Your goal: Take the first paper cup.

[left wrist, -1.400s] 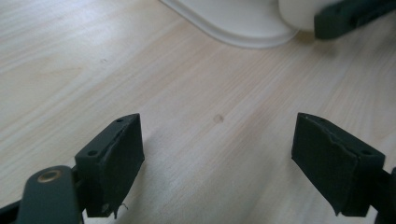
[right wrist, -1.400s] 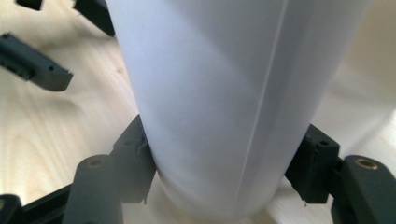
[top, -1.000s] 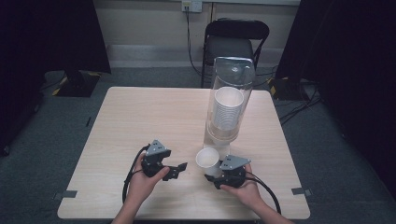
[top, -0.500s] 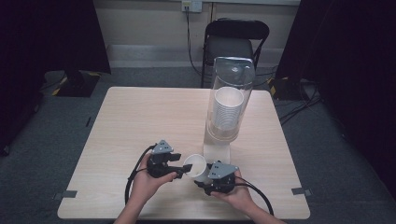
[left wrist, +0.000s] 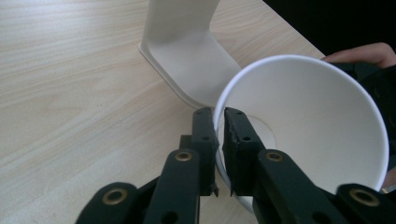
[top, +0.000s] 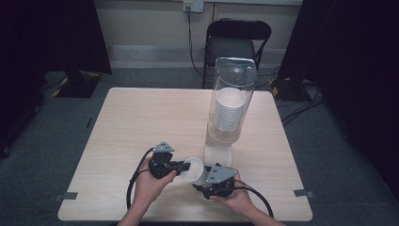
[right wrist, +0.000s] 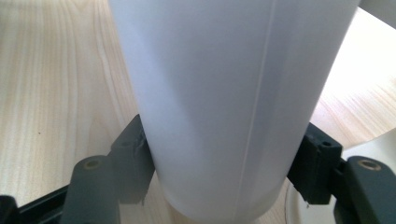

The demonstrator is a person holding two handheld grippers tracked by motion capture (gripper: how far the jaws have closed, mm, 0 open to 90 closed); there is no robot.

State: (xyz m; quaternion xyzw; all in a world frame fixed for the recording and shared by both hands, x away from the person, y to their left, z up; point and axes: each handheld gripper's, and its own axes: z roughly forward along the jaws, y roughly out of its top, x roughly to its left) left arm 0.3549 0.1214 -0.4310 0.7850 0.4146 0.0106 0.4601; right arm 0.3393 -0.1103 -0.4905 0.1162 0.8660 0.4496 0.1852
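- The surface (top: pixel 141 122) is pale wood; its broad left part lies bare, so both hands work near the front edge with room to spare.
- The dispenser (top: pixel 229 108) stands upright right of centre, a stack of cups in its clear tube. Its foot (left wrist: pixel 187 56) sits just behind the hands, the one thing close enough to get bumped.
- A chair (top: pixel 237 44) stands beyond the far edge, well apart and no hindrance.
- The cup (top: pixel 194 170) is held off the surface between the two grippers, tilted with its mouth toward the left one, likely so it can pass from hand to hand.
- The right gripper (top: pixel 209 181) clasps the cup's body, one jaw on each side; its jaws have just been easing open slightly.
- The left gripper (top: pixel 184 166) has just been closing and now pinches the rim (left wrist: pixel 219 116), one jaw inside, one outside.
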